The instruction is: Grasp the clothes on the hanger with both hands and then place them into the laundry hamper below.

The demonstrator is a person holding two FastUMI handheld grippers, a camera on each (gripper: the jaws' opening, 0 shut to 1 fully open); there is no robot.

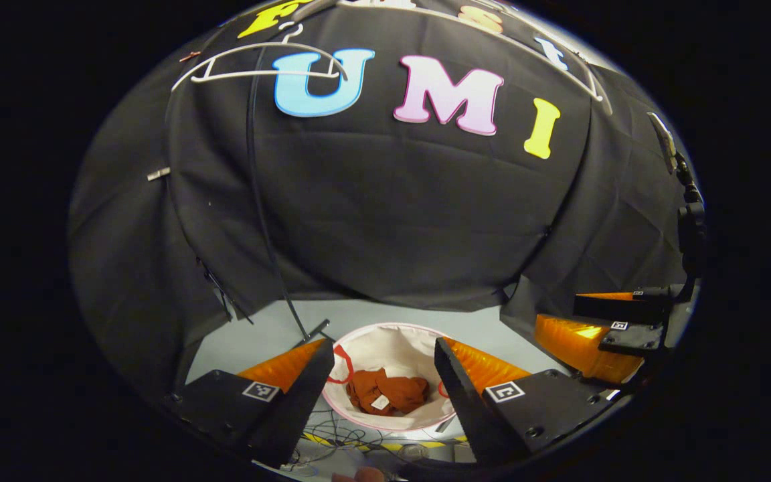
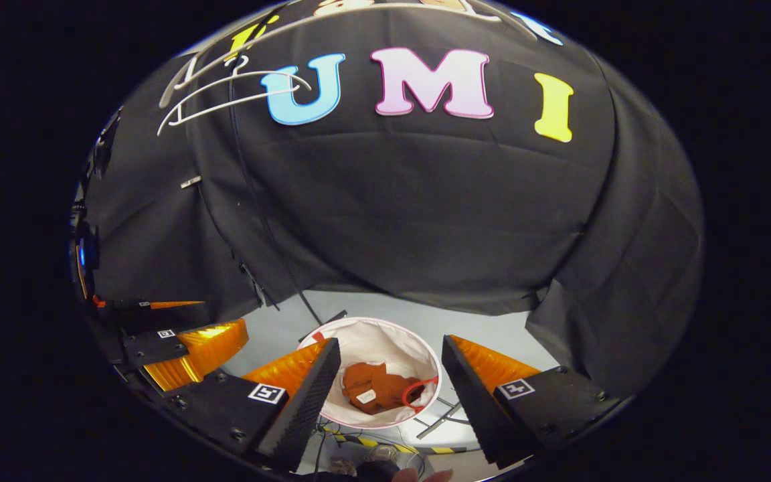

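Observation:
A rust-brown garment [image 1: 385,393] lies crumpled at the bottom of the round white laundry hamper [image 1: 392,341], seen from above. In the right gripper view the same garment [image 2: 375,387] rests inside the hamper [image 2: 379,335]. A bare white hanger [image 1: 265,63] hangs high on the rail at the upper left; the hanger [image 2: 231,97] carries nothing. My left gripper [image 1: 384,375] is open above the hamper, nothing between its fingers. My right gripper [image 2: 391,385] is open too, also above the hamper. The right gripper [image 1: 600,328] appears at the left view's right edge, the left gripper [image 2: 178,341] at the other view's left.
The hamper stands on a grey floor [image 1: 251,335] against the black cloth wall. A thin black pole [image 1: 258,201] runs down from the hanger to a foot by the hamper. Cables and yellow-black tape [image 1: 359,443] lie on the floor in front.

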